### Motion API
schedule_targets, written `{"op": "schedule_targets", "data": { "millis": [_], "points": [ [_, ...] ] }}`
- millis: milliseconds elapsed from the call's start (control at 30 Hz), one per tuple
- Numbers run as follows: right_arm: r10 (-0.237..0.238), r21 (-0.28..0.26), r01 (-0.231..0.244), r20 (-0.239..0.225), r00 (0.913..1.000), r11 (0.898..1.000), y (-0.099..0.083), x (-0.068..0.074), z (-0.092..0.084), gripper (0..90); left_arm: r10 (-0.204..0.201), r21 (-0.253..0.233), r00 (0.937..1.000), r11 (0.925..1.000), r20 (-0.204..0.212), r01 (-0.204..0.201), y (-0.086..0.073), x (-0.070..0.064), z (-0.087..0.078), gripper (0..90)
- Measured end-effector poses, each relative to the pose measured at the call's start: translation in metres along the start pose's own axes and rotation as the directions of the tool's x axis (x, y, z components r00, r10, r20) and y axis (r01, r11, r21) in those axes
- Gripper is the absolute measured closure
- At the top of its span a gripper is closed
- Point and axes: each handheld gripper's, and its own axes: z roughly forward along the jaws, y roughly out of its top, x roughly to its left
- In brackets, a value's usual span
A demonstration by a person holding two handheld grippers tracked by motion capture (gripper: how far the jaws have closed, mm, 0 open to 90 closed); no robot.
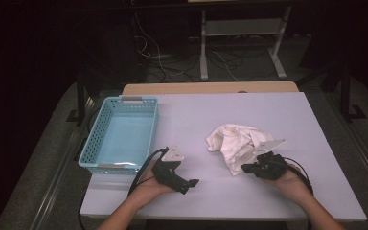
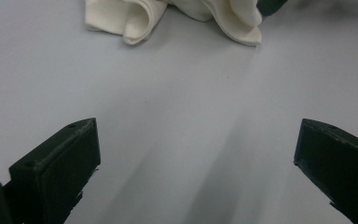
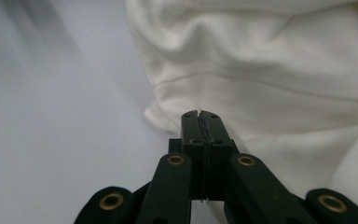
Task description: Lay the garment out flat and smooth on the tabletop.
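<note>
A white table [image 1: 278,187] bears a blue basket [image 1: 92,143] and a crumpled white cloth [image 1: 235,139]

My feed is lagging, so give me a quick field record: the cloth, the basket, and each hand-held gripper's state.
cloth: crumpled cream-white fabric cloth, on the pale table, right of centre
basket: light blue perforated plastic basket, left edge, nothing seen inside
left hand-held gripper: jaws wide open, nothing between them, apart from cloth
right hand-held gripper: jaws shut at the cloth's near edge; fabric pinched between them

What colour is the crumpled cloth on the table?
The cloth is cream white, plain with no pattern. It shows best in the right gripper view.
</note>
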Motion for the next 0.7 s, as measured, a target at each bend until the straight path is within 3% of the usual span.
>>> {"op": "schedule_targets", "data": {
  "millis": [300,700],
  "points": [
    [0.013,-0.076,-0.015,-0.026,0.9996,0.997,0.010,0.000,-0.008,88.5,0.001,0.002,1.0000,1.0000,-0.001,-0.001,0.000,0.000,0.000,0.0],
    [0.015,-0.124,-0.023,-0.067,0.9976,0.992,0.028,0.000,0.002,88.5,0.003,0.007,1.0000,1.0000,0.001,-0.003,0.001,-0.001,0.002,0.0]
  ]
}}
